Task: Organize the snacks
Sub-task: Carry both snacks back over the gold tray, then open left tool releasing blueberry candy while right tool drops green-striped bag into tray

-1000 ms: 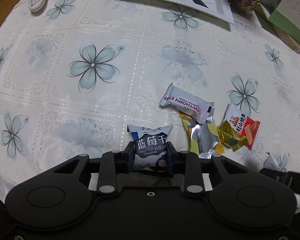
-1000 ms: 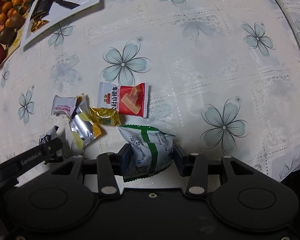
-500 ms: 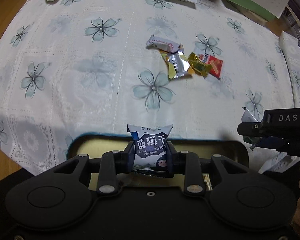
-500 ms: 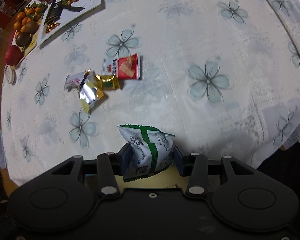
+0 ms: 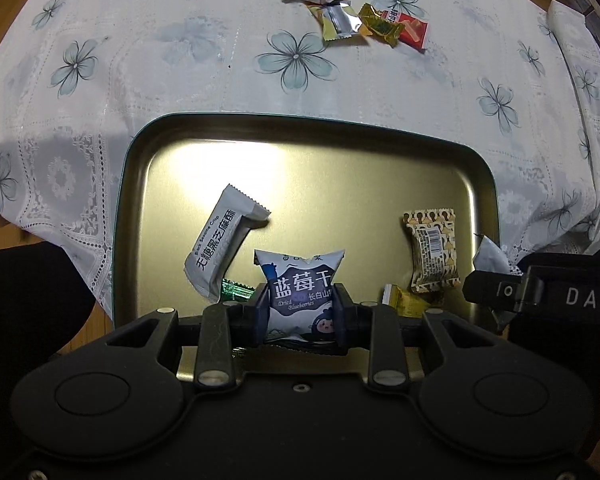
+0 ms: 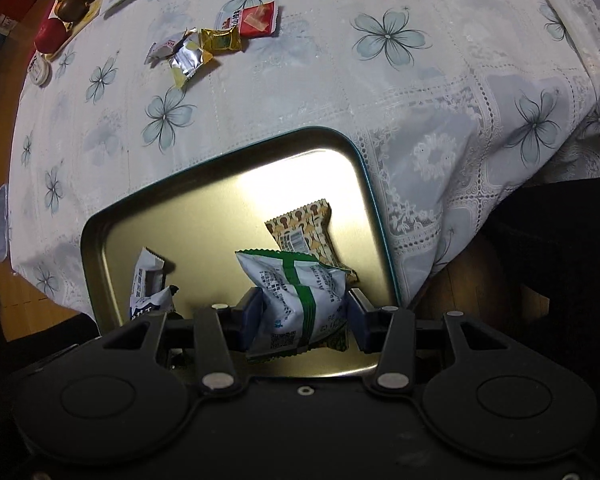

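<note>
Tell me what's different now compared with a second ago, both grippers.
Both grippers pulled back from the snack pile to above the gold tin tray. The left gripper still clamps the blueberry packet; the right gripper still clamps the green-striped packet. Neither let go. The four snacks on the tablecloth stayed where they were.

green wrapper (image 5: 238, 290) and yellow candy (image 5: 405, 302) half hidden behind gripper

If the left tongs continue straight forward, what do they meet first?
Probably the bare floor of the gold metal tin, just beyond the held blue-and-white dried blueberry packet; depth is unclear.
</note>
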Action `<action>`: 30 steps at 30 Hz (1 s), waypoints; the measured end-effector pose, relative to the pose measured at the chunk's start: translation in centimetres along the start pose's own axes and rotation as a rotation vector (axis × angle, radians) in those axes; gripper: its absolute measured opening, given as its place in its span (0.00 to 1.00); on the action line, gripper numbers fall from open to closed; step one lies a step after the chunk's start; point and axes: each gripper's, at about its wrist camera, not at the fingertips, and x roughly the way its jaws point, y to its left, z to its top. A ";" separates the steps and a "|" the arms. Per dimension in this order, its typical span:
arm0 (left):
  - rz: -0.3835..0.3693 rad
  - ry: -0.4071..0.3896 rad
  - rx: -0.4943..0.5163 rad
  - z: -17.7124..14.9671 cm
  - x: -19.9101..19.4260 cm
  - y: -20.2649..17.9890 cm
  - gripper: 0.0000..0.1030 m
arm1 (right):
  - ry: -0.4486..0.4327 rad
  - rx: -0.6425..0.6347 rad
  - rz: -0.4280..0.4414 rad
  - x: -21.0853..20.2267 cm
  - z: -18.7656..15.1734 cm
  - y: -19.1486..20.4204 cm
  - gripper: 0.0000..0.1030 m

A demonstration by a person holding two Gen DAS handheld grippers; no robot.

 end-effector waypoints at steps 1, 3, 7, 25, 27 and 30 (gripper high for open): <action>0.008 -0.011 0.004 -0.3 -0.2 -0.1 0.40 | -0.002 -0.004 0.004 -0.1 -0.4 0.0 0.46; 0.020 -0.029 0.006 -0.9 -0.6 -0.2 0.41 | -0.005 -0.009 0.010 -0.4 -1.0 0.1 0.46; 0.018 -0.048 -0.008 -1.8 -1.2 0.1 0.44 | -0.013 -0.025 0.007 -0.8 -2.1 0.6 0.46; 0.068 -0.080 -0.069 -5.2 -0.7 1.9 0.44 | -0.122 -0.138 0.056 -2.2 -2.5 3.9 0.54; 0.070 -0.082 -0.069 -5.4 -0.6 1.9 0.44 | -0.124 -0.150 0.048 -2.0 -2.8 3.6 0.54; 0.084 -0.089 -0.063 -5.5 -0.4 1.7 0.44 | -0.139 -0.162 0.007 -1.7 -3.4 2.8 0.53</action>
